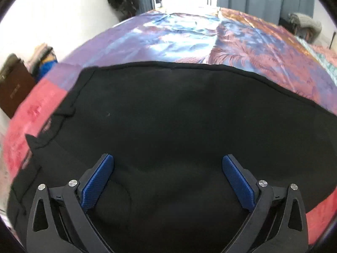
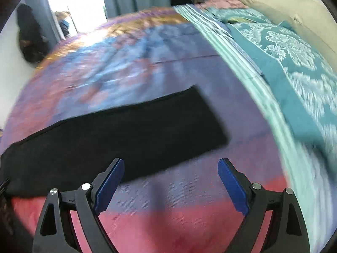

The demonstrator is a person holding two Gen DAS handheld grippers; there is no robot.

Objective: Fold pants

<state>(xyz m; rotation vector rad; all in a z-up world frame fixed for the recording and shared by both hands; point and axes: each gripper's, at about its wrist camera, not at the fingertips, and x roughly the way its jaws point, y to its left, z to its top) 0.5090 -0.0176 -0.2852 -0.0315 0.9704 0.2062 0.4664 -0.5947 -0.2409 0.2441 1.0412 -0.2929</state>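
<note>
Black pants (image 1: 179,116) lie flat on a bed with a purple, blue and pink bedspread (image 1: 189,35). In the left wrist view the waist end fills the near field, with a ragged corner at the left. My left gripper (image 1: 168,164) is open and empty, just above the cloth. In the right wrist view the leg end of the pants (image 2: 130,130) stretches from the left to a squared hem at the middle. My right gripper (image 2: 170,168) is open and empty, over the bedspread (image 2: 168,200) just in front of the pants' near edge.
A teal patterned blanket (image 2: 284,59) and striped sheet lie along the bed's right side. A grey knit bundle (image 1: 305,24) sits at the far corner. A brown cabinet (image 1: 12,88) and stacked clothes stand left of the bed. Curtains and a bright doorway are at the far end.
</note>
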